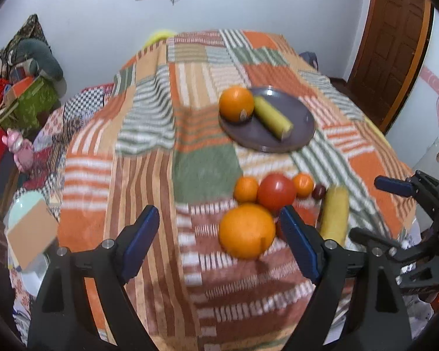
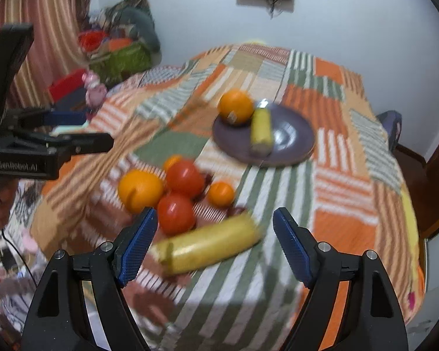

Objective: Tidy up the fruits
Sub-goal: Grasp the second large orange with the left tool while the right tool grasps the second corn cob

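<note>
- Leftmost on the striped patchwork cloth (image 1: pixel 149 175), the left gripper (image 1: pixel 219 242) hangs with its blue pads spread wide and nothing clamped; in its own view the large orange (image 1: pixel 246 231) sits between the pads, and whether either pad touches it I cannot tell.
- Just behind that orange lies a cluster: a small orange (image 1: pixel 245 189), a red tomato (image 1: pixel 276 192), a second small orange (image 1: pixel 303 185) and a dark little fruit (image 1: pixel 319 192).
- Further back, the grey plate (image 1: pixel 301 122) carries another orange (image 1: pixel 236 103) touching a yellow fruit (image 1: pixel 273 117).
- Right of the cluster, a long yellow fruit (image 2: pixel 207 245) lies on the cloth, with a second tomato (image 2: pixel 176 213) just beside it.
- Rightmost, the right gripper (image 2: pixel 215 245) is released too, pads apart, the long yellow fruit lying between them ungripped.
</note>
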Demonstrator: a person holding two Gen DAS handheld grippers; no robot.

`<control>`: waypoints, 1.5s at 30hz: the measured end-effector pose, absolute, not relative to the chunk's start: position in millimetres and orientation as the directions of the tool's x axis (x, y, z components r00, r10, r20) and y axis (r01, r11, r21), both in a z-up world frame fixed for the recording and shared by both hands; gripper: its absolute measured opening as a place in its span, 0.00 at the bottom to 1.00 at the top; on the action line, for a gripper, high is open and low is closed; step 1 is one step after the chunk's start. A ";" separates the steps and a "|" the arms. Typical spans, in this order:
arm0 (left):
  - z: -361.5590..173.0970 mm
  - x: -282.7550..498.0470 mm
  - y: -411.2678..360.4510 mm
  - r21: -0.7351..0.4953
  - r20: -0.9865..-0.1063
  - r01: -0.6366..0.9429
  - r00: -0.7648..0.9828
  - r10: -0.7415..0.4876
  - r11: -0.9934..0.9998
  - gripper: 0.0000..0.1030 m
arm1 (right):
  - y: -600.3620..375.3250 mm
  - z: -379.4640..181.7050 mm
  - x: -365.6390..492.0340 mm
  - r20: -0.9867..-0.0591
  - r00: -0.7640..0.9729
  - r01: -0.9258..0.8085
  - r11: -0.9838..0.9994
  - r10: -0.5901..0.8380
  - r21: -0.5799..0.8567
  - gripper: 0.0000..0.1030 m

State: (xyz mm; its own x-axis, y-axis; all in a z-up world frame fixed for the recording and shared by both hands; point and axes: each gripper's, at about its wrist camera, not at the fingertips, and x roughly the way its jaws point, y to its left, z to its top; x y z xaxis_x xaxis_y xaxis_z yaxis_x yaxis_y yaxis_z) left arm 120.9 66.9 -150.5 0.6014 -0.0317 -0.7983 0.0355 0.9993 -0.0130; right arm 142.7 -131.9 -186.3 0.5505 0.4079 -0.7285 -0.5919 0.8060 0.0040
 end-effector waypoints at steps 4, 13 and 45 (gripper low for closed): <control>-168.6 112.5 67.9 -0.019 -0.820 0.030 0.571 -0.033 0.999 0.82 | -117.9 -209.6 127.4 -0.762 0.517 -0.615 0.788 0.390 -0.014 0.77; -196.9 111.1 54.7 -0.030 -0.849 0.054 0.525 -0.053 0.998 0.82 | -119.1 -227.3 133.6 -0.777 0.499 -0.600 0.800 0.385 0.011 0.75; -225.9 143.5 47.3 -0.110 -0.844 0.068 0.520 -0.130 0.992 0.63 | -151.1 -231.1 189.0 -0.814 0.468 -0.439 0.890 0.343 0.123 0.65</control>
State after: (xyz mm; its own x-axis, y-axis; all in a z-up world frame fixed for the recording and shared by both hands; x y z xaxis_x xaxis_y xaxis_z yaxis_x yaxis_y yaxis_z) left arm 143.5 47.3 -225.9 0.5205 -0.1296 -0.8440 0.0678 0.9916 -0.1104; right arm 189.0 -151.1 -231.1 0.4678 0.3433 -0.8144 -0.4388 0.8901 0.1232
